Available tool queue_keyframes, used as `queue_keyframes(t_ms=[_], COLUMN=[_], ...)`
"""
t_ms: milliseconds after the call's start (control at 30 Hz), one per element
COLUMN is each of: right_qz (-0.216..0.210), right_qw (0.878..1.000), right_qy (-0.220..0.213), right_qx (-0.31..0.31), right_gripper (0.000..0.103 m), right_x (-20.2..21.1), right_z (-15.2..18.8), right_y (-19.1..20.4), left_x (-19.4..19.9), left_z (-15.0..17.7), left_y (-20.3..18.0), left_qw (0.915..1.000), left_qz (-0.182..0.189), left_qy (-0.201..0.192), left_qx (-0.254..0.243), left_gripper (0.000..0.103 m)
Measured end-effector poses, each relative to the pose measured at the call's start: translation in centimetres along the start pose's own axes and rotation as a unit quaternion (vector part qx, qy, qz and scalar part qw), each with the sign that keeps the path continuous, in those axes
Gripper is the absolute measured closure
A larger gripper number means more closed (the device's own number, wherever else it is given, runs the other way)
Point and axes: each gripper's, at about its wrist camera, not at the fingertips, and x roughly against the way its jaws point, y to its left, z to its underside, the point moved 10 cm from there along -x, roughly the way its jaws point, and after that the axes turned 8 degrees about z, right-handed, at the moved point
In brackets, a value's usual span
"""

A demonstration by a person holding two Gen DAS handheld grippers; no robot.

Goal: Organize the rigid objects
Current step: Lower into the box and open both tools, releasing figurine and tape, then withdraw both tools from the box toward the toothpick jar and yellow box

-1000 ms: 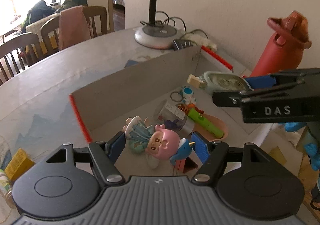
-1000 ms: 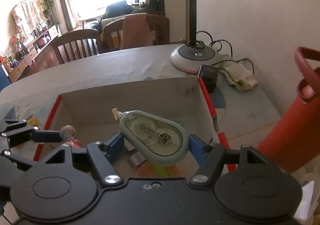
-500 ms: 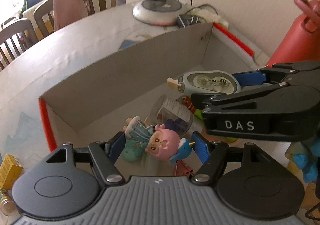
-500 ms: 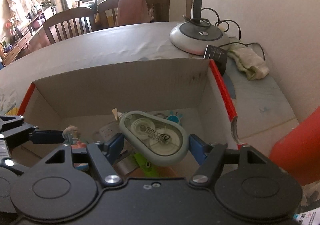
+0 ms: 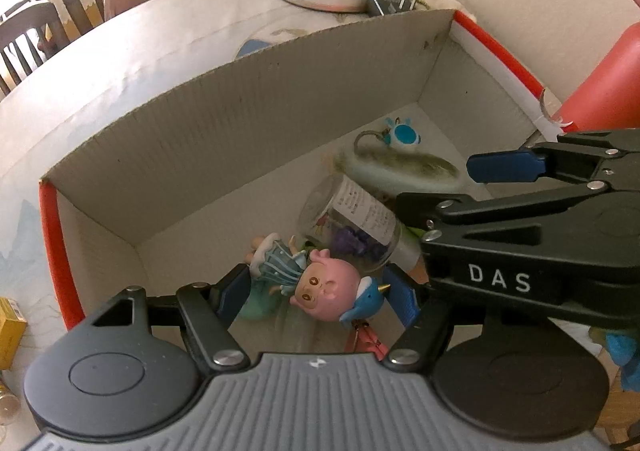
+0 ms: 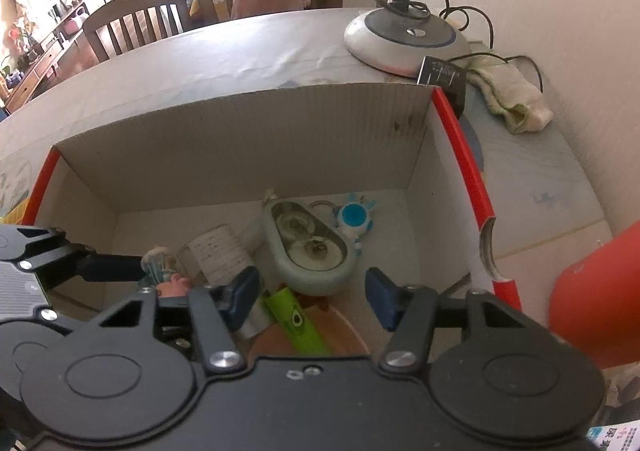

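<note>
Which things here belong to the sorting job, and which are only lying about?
Job:
- cardboard box
- pink-headed doll, between the left tool's pads
- correction tape, lying in the box
- right tool, nothing between its pads

Lying about:
- lamp base
- cloth
- red bottle

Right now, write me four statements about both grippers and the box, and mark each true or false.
1. The left gripper holds the doll over the cardboard box. True.
2. The right gripper grips the correction tape. False: its jaws, which have just been closing, hold nothing; the tape lies in the box.
3. The lamp base stands inside the box. False: it stands on the table behind it.
4. A clear jar lies on its side in the box. True.
</note>
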Motion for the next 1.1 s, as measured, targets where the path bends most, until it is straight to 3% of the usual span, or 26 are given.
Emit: queue_keyframes(t_ms=[567,1100], right_qz=[-0.013,-0.031], right_qw=[1.000,0.997], right_qy=[-0.020,-0.059], right_qx=[-0.007,-0.027], right_gripper=[0.037,0.031], right_x=[1.9,7.7], right_z=[-0.1,0.7], right_y=[0.1,2.3], left_x=[0.8,7.2], left_z=[0.2,1.4], left_y=[-1.3,-1.3], left_qw=[0.9992,0.9958], left_qz=[0.023,0.043], left_qy=[0.006,-0.068], left_qx=[-0.032,-0.044], left_gripper=[0.029,0.029])
